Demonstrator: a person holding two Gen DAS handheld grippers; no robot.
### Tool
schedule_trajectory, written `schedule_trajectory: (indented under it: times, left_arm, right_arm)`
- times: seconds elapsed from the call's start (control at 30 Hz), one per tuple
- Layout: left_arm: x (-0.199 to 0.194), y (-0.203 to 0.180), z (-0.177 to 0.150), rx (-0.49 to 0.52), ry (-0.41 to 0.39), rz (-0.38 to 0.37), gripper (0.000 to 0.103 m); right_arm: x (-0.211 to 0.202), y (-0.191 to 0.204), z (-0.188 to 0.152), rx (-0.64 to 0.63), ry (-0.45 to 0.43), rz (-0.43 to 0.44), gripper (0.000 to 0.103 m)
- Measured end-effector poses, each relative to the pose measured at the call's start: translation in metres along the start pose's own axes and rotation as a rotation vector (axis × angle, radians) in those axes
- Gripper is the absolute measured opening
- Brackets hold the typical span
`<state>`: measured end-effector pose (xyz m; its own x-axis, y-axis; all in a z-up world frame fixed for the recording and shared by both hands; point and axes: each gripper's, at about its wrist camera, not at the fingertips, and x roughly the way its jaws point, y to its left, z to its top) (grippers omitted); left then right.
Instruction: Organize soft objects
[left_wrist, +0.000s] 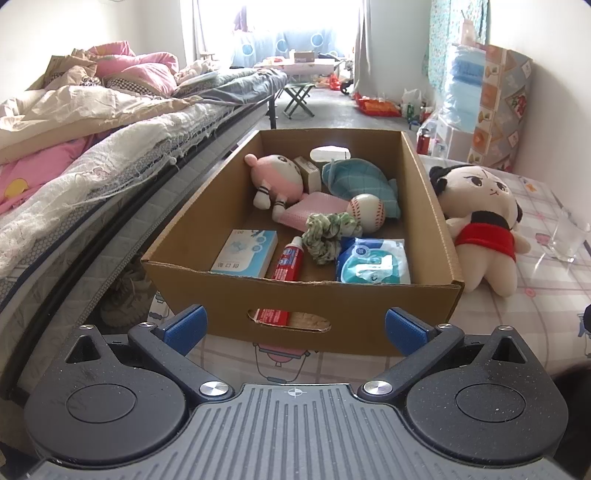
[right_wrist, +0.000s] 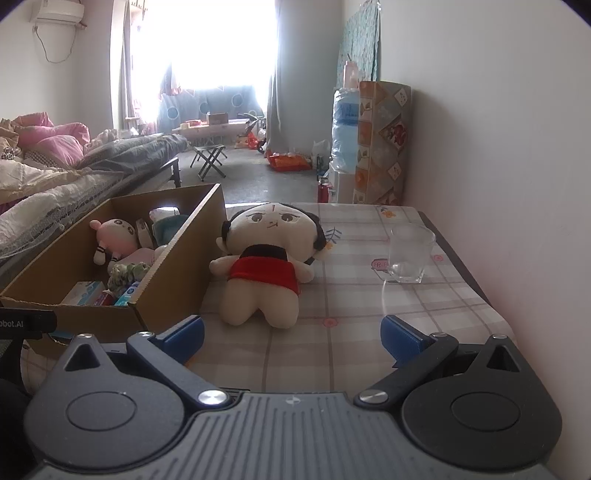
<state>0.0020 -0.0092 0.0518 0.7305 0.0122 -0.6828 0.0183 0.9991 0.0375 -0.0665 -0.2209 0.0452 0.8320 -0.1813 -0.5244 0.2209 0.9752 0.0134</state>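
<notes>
A cardboard box (left_wrist: 236, 291) (right_wrist: 173, 280) stands on a checked tablecloth. Inside lie a pink plush doll (left_wrist: 275, 177) (right_wrist: 114, 236), a teal plush (left_wrist: 354, 182), a baseball (left_wrist: 365, 212), a green scrunchie (left_wrist: 327, 234), a pink cloth (left_wrist: 314, 208), a wipes pack (left_wrist: 373, 262), a toothpaste tube (left_wrist: 288, 260) and a mask box (left_wrist: 245, 253). A cream doll in a red top (left_wrist: 480, 218) (right_wrist: 267, 258) leans on the table against the box's right wall. My left gripper (left_wrist: 295, 328) is open in front of the box. My right gripper (right_wrist: 291, 339) is open just short of the cream doll.
A clear glass (right_wrist: 408, 254) (left_wrist: 567, 238) stands on the table to the right of the doll, near the wall. A bed with piled bedding (left_wrist: 92, 122) runs along the left. A water bottle dispenser (right_wrist: 345, 122) and folding stool (right_wrist: 210, 155) stand farther back.
</notes>
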Motion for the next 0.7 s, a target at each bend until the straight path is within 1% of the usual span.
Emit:
schedule_trajectory:
  times: [0.33, 0.7]
  left_arm:
    - [0.0007, 0.0011, -0.0017, -0.005, 0.008, -0.004, 0.103]
    - [-0.0002, 0.0029, -0.0024, -0.011, 0.0, 0.001, 0.103]
  right_arm:
    - [0.0003, 0.001, 0.0001, -0.001, 0.004, -0.004, 0.103]
    - [-0.0002, 0.0018, 0.0003, -0.002, 0.004, -0.005, 0.103]
